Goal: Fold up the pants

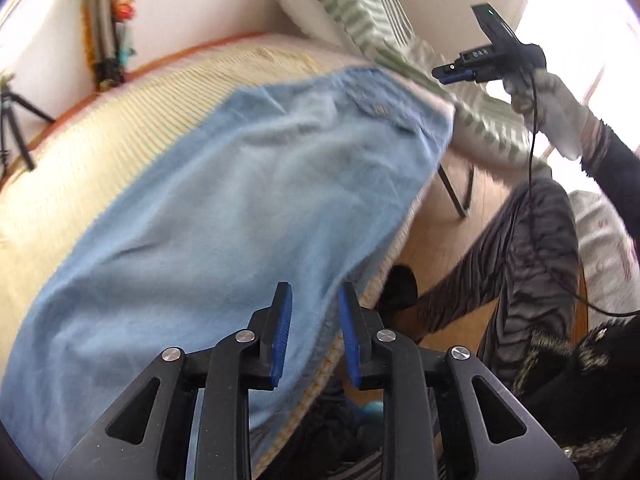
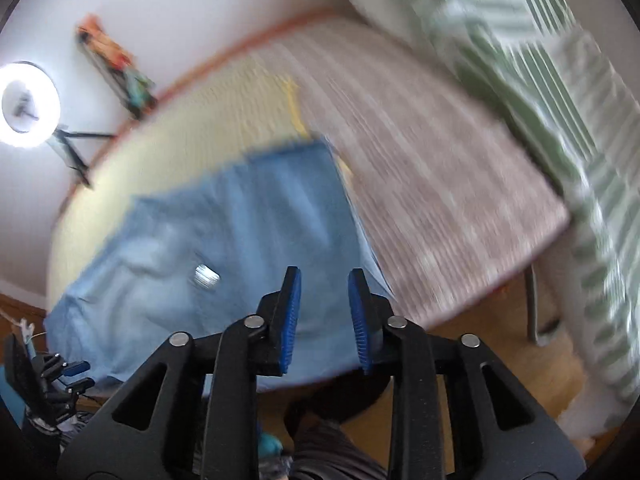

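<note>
Light blue pants point(image 1: 224, 208) lie spread flat on a striped bed cover point(image 1: 100, 136), reaching the bed's near edge. My left gripper point(image 1: 314, 300) is open and empty, just above the pants' near edge. My right gripper point(image 2: 324, 284) is open and empty, hovering above the pants point(image 2: 224, 240) near their waist end. In the left wrist view the right gripper point(image 1: 452, 74) is raised in the air, held by a gloved hand past the pants' far corner. The left gripper point(image 2: 76, 374) shows at the lower left of the right wrist view. Both views are motion-blurred.
A green-striped pillow or duvet point(image 1: 368, 20) lies at the bed's far right point(image 2: 552, 80). A ring light point(image 2: 30, 104) on a tripod stands by the wall. The person's striped-trousered legs point(image 1: 520, 264) stand on the wooden floor point(image 1: 448, 224) beside the bed.
</note>
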`<state>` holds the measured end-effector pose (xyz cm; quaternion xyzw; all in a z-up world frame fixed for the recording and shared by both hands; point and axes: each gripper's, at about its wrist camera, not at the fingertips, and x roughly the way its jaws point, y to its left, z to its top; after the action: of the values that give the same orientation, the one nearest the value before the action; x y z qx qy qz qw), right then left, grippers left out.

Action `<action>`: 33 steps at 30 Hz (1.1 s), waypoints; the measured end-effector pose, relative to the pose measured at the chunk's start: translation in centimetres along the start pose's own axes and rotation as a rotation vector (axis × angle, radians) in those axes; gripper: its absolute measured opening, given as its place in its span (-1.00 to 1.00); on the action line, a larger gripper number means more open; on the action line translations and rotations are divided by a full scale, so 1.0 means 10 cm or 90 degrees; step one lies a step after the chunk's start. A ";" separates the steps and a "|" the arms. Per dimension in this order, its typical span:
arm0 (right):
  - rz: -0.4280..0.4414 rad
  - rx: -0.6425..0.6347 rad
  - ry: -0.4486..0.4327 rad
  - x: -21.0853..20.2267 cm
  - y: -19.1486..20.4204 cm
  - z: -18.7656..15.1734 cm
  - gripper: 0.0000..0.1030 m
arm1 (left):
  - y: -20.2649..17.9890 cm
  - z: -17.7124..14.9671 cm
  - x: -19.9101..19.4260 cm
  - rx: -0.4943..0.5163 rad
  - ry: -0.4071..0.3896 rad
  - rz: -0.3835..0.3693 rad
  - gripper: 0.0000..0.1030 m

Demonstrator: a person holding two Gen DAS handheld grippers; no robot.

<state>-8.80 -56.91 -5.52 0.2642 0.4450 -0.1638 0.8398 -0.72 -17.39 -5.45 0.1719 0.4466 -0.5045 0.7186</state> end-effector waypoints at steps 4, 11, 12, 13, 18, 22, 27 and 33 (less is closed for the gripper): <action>0.083 -0.081 -0.015 0.14 0.46 0.30 -0.02 | 0.20 -0.06 -0.16 -0.033 -0.029 0.060 -0.49; 0.174 -0.194 0.055 0.96 1.28 0.59 -0.02 | 0.31 -0.41 0.06 -0.073 0.017 0.087 -0.50; 0.172 -0.209 0.066 1.09 1.39 0.61 -0.02 | 0.30 -0.44 0.08 -0.072 0.017 0.083 -0.50; 0.170 -0.224 0.075 1.21 1.50 0.59 -0.02 | 0.28 -0.47 0.10 -0.070 0.018 0.079 -0.50; 0.164 -0.262 0.130 1.76 1.80 0.59 0.08 | 0.10 -0.56 0.19 0.001 0.039 0.102 -0.49; 0.170 -0.267 0.160 2.05 1.90 0.57 0.11 | 0.18 -0.56 0.12 -0.026 0.045 0.086 -0.49; 0.196 -0.275 0.159 2.11 1.98 0.50 -0.02 | 0.27 -0.57 -0.07 -0.040 0.012 0.117 -0.49; 0.178 -0.327 0.109 1.84 2.10 0.40 -0.73 | 0.50 -0.66 -0.01 -0.079 0.021 0.134 -0.49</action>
<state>14.68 -43.04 -12.71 0.1150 0.5003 0.0940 0.8530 0.54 -10.57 -9.96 0.1813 0.4685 -0.3950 0.7692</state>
